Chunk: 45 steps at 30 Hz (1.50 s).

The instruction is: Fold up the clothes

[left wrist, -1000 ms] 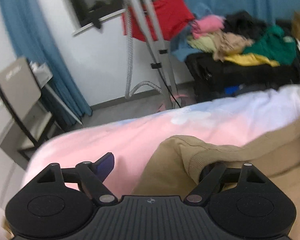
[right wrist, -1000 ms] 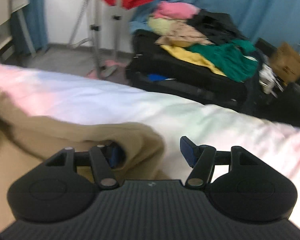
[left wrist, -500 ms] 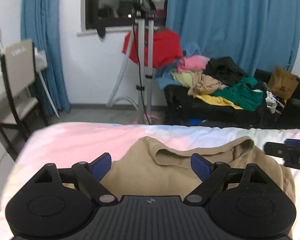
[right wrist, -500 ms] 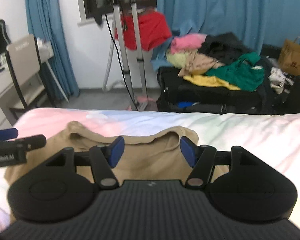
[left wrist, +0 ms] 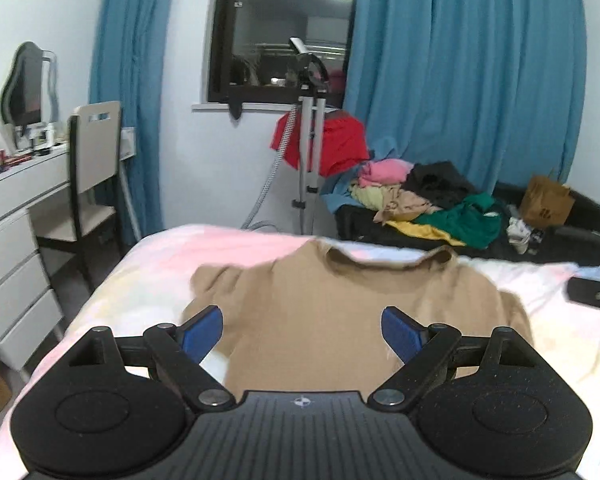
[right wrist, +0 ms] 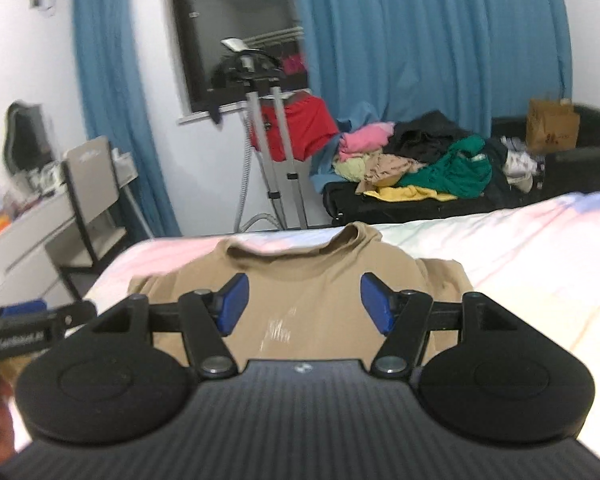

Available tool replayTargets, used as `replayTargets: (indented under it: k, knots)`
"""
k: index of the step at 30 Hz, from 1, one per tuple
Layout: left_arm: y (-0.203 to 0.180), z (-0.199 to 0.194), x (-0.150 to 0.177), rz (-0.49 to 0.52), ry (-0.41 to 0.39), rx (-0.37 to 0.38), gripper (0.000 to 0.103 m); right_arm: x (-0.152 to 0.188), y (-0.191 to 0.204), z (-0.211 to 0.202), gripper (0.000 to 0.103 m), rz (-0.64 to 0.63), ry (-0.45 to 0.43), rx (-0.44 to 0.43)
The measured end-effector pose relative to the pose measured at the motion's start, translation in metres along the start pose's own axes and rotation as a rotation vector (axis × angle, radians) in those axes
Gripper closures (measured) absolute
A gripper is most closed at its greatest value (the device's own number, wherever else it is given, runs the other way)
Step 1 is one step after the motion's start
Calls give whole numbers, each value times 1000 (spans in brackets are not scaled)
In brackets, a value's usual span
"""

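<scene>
A tan T-shirt lies spread flat on the bed, collar toward the far edge; it also shows in the right wrist view. My left gripper is open and empty, held above the shirt's near part. My right gripper is open and empty, also above the shirt. The right gripper shows at the right edge of the left wrist view; the left gripper shows at the left edge of the right wrist view.
The bed has a pastel pink and white sheet. Beyond it stand a garment steamer stand, a black sofa piled with clothes, a chair and a white desk at the left.
Both grippers let go of the shirt's shoulders, rose and pulled back toward me. The shirt now lies flat on the bed.
</scene>
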<state>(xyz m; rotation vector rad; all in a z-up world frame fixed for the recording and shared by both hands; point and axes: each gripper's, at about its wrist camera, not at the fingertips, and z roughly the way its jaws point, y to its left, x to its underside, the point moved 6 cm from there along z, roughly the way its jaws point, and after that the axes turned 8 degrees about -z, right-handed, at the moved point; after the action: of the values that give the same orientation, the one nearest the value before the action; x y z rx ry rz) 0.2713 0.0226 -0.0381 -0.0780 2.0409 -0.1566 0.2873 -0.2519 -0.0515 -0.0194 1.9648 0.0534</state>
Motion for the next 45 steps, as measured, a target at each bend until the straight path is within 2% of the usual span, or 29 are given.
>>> replayTargets:
  k: [4,9,13,18,21,24,26,32,38,41,45]
  knots:
    - [14,-38,33,41,-57,-25,15,33,10,-42,39,-28,-40,-21]
    - [27,-73,68,49,-127,-5,13,63,11,-60,39,18,-84,-5]
    - [30,-76,87,23,-136,-5,11,83,11,-53,38,116,-75,-15]
    - [33,-70,96,-7,-105,-11,11,95,18,-50,38,62,-45,-14]
    - [36,-53,100,-42,-54,9,9,98,19,-48,38,56,-43,-7]
    - [53,-33,104,-159,30,59,9,102,16,-44,38,78,-24,-4]
    - [66,-18,104,-238,69,60,9,107,12,-40,38,113,-2,-8]
    - [113,37,83,-415,106,22,9,123,-10,-25,38,245,74,-19]
    - [163,105,61,-685,97,-10,10,133,-20,-3,38,323,115,-22]
    - [168,141,47,-769,97,67,10,135,-20,10,38,336,128,-35]
    - [154,181,36,-871,117,183,15,140,-20,32,38,357,151,-38]
